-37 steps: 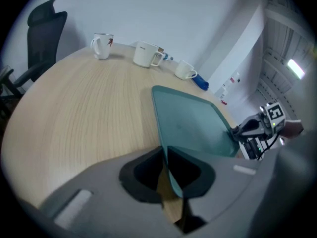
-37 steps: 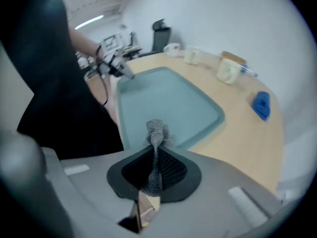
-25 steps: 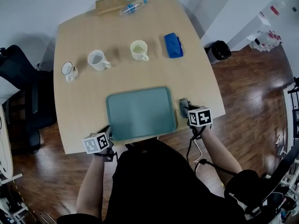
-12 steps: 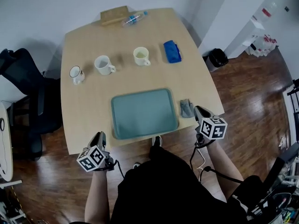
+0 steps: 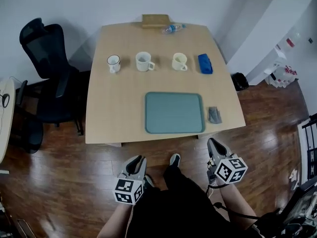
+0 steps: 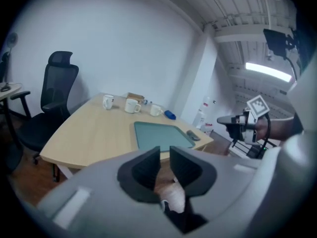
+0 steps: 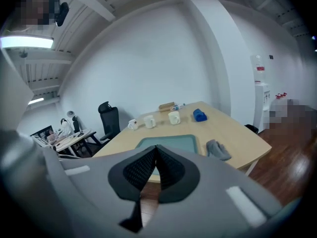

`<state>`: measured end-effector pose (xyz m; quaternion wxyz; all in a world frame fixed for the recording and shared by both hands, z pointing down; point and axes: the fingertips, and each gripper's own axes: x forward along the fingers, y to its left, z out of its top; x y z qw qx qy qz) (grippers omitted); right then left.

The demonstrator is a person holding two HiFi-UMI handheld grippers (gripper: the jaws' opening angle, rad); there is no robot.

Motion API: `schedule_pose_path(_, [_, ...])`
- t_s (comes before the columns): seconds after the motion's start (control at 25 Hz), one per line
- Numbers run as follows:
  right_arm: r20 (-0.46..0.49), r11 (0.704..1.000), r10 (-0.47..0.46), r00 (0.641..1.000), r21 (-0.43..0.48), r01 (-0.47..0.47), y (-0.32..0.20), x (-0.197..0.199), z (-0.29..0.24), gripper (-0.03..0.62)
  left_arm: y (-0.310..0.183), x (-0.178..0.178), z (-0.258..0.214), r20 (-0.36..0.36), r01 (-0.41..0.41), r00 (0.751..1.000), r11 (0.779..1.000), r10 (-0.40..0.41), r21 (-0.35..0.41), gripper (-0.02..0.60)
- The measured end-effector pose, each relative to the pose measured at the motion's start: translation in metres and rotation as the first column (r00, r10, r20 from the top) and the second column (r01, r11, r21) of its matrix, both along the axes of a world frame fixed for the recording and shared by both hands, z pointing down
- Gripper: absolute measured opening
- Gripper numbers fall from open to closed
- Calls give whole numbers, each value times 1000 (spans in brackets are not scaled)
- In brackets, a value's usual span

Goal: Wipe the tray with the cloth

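The teal tray lies near the table's front edge, also visible in the left gripper view and the right gripper view. A crumpled grey cloth rests on the table just right of the tray. Both grippers hang over the floor, short of the table. My left gripper shows a narrow gap between its jaws and holds nothing. My right gripper has just been closing; its tips now meet with nothing between them.
Three mugs and a blue cloth line the table's far half. A bottle and wooden block sit at the back edge. A black office chair stands left, a black bin right.
Both grippers drew back from the table's front edge and now hang over the floor. The right jaws closed empty. The grey cloth stays on the table beside the tray.
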<state>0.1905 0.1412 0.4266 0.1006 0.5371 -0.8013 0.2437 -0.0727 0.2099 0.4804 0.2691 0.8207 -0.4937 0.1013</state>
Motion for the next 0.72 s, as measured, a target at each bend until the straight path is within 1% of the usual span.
schedule_pose_path(0.08, [19, 1000, -22, 1000, 6, 22, 16, -14, -2, 6, 16, 4, -8, 21, -20, 1000, 1000, 20, 16, 60])
schedule_pose_path(0.16, [26, 998, -47, 999, 34, 46, 25, -23, -5, 6, 20, 7, -21, 52, -33, 998, 998, 30, 58, 55])
schedule_pose_path(0.24, [24, 995, -81, 996, 68, 79, 32, -27, -9, 6, 21, 11, -35, 73, -28, 997, 995, 21, 96, 40])
schedule_pose_path(0.32, [31, 989, -117, 993, 93, 114, 36, -27, -14, 6, 19, 16, -46, 66, 3, 998, 993, -10, 115, 17])
schedule_pose_path(0.4, [40, 983, -148, 988, 112, 142, 40, -23, -21, 6, 20, 27, -54, 45, 25, 999, 993, -30, 119, 14])
schedule_pose_path(0.44, [37, 981, -159, 987, 121, 153, 42, -19, -23, 6, 21, 35, -56, 40, 23, 999, 993, -27, 118, 12])
schedule_pose_path(0.6, [27, 977, -174, 984, 127, 169, 48, 1, -19, 6, 28, 65, -60, 45, -6, 999, 993, 0, 121, 12])
schedule_pose_path(0.72, [18, 976, -180, 984, 127, 176, 52, 11, -14, 6, 35, 79, -62, 48, -29, 999, 990, 22, 137, 12])
